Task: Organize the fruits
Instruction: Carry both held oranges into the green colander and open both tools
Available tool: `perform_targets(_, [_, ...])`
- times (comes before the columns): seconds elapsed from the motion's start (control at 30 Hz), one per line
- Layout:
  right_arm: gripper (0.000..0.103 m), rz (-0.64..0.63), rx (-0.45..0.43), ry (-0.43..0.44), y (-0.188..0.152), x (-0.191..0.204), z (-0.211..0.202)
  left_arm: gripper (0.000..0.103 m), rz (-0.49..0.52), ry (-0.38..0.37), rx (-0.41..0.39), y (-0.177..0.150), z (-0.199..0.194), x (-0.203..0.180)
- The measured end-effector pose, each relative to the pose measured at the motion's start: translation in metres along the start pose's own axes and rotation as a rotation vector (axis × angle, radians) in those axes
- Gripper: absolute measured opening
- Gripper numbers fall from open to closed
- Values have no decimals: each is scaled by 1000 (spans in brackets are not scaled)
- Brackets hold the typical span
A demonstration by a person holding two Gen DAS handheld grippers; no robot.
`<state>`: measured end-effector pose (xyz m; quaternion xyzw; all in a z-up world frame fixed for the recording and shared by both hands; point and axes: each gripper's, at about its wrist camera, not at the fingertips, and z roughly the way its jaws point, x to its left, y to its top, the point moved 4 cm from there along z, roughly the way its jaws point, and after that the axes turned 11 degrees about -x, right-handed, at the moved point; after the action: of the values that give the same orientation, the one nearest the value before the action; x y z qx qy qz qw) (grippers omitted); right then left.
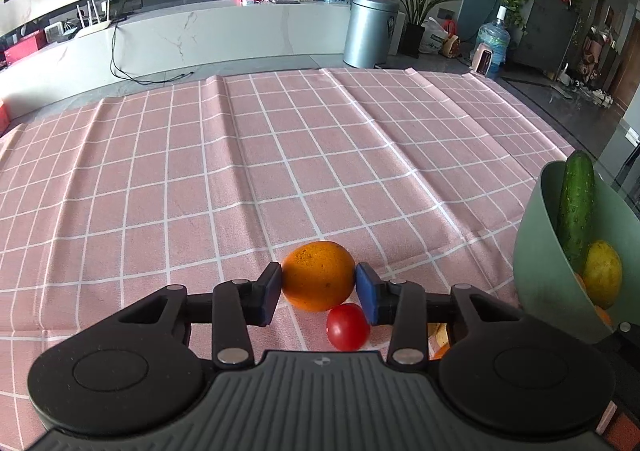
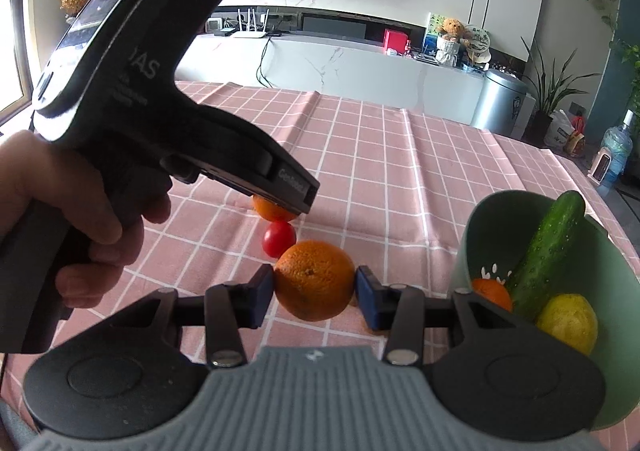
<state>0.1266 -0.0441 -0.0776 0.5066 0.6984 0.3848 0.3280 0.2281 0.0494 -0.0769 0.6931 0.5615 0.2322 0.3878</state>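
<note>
My left gripper (image 1: 318, 280) is shut on an orange (image 1: 318, 275) that rests on the pink checked cloth, with a blue pad against each side. A red tomato (image 1: 347, 327) lies just in front of that orange. My right gripper (image 2: 314, 285) is shut on a second orange (image 2: 314, 279), held a little above the cloth. In the right wrist view the left gripper's fingers (image 2: 298, 197) cover most of the first orange (image 2: 269, 210), and the tomato (image 2: 279, 238) sits between the two oranges. A green bowl (image 2: 476, 227) stands to the right.
The bowl (image 1: 536, 251) holds a cucumber (image 2: 544, 251), a lemon (image 2: 568, 321) and a small orange (image 2: 492, 293). A person's hand (image 2: 60, 191) grips the left tool. The cloth (image 1: 240, 171) ends at the far table edge, with a counter and metal bin beyond.
</note>
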Motion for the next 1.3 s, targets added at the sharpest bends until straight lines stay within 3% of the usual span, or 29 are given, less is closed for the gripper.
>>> perform_targets(0.23, [41, 50, -20, 59, 5, -8, -33, 45, -101, 41, -39, 3, -29, 8])
perform_targets(0.43, [41, 68, -40, 81, 6, -18, -59, 45, -95, 26, -69, 6, -62, -6])
perform_targets(0.63, [41, 110, -90, 58, 11, -39, -92, 45, -183, -11, -127, 6, -93, -29])
perform_targets(0.93, [41, 205, -138, -38, 12, -91, -130, 45, -112, -125, -162, 19, -111, -90])
perform_targets(1.3, [41, 318, -118, -151, -4, -159, -144, 45, -1, -205, -105, 26, -90, -147])
